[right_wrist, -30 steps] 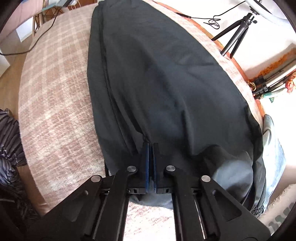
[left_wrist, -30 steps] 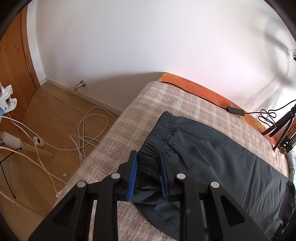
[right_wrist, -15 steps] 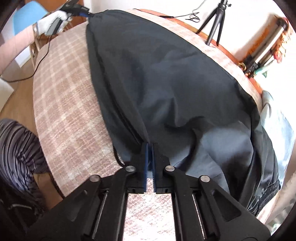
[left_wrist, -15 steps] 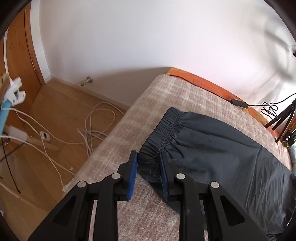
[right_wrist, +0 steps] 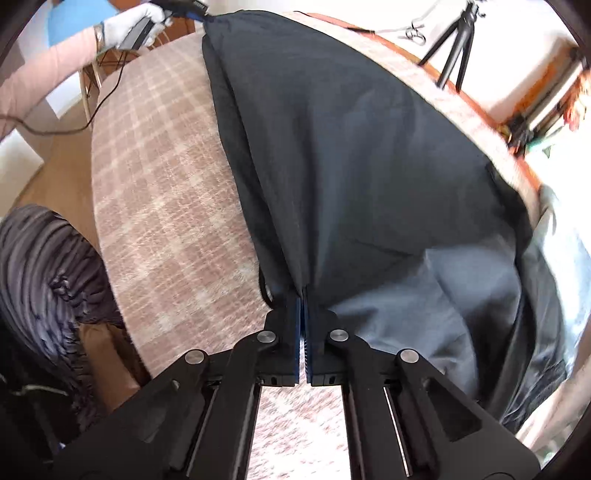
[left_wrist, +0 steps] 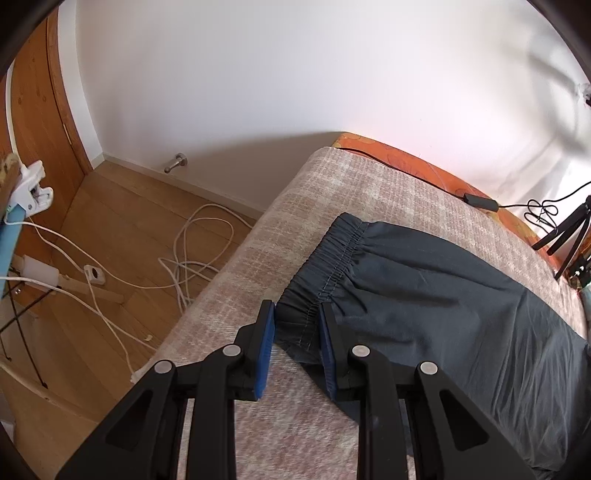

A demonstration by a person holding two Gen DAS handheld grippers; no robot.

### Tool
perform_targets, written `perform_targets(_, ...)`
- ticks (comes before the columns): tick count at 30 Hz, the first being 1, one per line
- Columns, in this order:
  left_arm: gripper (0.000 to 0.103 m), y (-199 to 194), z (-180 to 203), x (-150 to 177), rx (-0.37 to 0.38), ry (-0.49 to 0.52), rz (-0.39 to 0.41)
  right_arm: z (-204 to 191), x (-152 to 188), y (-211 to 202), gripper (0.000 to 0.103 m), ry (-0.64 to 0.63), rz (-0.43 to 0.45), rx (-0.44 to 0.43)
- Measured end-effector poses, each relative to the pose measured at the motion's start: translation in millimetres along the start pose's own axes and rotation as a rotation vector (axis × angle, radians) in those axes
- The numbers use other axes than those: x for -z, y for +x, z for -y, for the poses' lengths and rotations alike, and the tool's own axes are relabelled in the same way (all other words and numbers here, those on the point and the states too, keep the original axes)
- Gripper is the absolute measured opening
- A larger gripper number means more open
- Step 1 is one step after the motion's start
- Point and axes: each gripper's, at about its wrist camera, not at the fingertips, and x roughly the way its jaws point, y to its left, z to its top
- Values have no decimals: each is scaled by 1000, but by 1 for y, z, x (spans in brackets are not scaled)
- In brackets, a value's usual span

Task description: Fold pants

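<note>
Dark grey pants (left_wrist: 443, 295) lie stretched along a bed with a beige checked blanket (left_wrist: 351, 192). My left gripper (left_wrist: 297, 325) is shut on the near corner of the gathered elastic waistband (left_wrist: 336, 258), the bunched cloth filling the gap between its blue pads. In the right wrist view the pants (right_wrist: 351, 147) run away from me, and my right gripper (right_wrist: 303, 295) is shut on the cloth at the leg end, lifting it so the paler inner side (right_wrist: 424, 306) shows. Far off, the left gripper (right_wrist: 181, 7) holds the waist in a gloved hand (right_wrist: 136, 22).
The wooden floor (left_wrist: 110, 221) left of the bed carries white cables (left_wrist: 192, 258) and a socket strip. A black tripod (right_wrist: 454, 40) and a power adapter (left_wrist: 480, 201) stand at the bed's far edge. A striped dark garment (right_wrist: 40, 266) on the person is near left. A pale cloth (right_wrist: 561, 251) lies at right.
The right gripper has lifted the leg end and swung it, so the lower pants now drape and show their paler inner side. The left gripper keeps its hold on the waistband, barely moved.
</note>
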Motion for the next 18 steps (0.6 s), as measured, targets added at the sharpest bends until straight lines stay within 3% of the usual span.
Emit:
perform_targets(2, 22, 4, -4, 1, -9, -13, -23, 4, 3, -5, 5, 23, 20, 13)
perform_targets(4, 22, 7, -9, 4, -6, -44, -48, 11, 7, -16, 39, 65, 58, 53)
perform_targets(6, 23, 4, -9, 7, -12, -38, -48, 22, 19, -38, 54, 128, 138, 62)
perform_targets(9, 27, -6, -5, 9, -55, 8, -42, 45, 42, -69, 54, 240, 217, 82)
perform_targets(11, 44, -11, -7, 7, -107, 26, -39, 60, 56, -84, 56, 312, 242, 119)
perform_targets(13, 52, -16, -14, 4, -128, 20, -28, 73, 73, -96, 66, 369, 258, 173)
perform_targets(15, 53, -24, -28, 1, -130, -28, -20, 81, 91, -102, 73, 378, 261, 226)
perform_targets(18, 53, -40, -34, 3, -76, -81, 12, 95, 116, -107, 74, 415, 269, 283)
